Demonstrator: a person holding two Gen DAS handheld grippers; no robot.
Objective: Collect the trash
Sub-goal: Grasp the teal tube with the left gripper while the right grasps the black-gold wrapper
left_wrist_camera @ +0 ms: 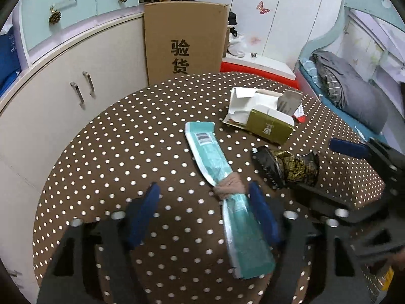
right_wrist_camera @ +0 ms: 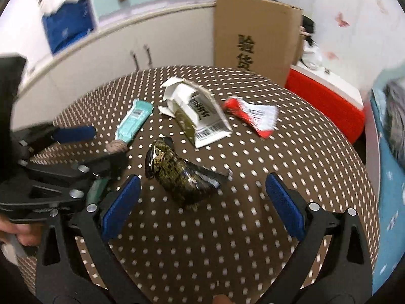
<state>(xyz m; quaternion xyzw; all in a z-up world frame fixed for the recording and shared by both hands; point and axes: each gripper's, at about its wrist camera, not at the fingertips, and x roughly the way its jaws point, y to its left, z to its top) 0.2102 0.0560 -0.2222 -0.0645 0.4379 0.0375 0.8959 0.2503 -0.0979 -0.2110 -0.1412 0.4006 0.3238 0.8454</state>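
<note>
Teal wrapper [left_wrist_camera: 222, 182] lies between left tool [left_wrist_camera: 205, 200] pads (touching one).

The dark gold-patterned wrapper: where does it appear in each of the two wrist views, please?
Left wrist view: the dark gold-patterned wrapper lies right of centre, beside the teal packet.
Right wrist view: it lies at the centre, ahead of the right gripper, whose jaws stand open.
Shared landmark: the torn white and olive box behind it.
</note>
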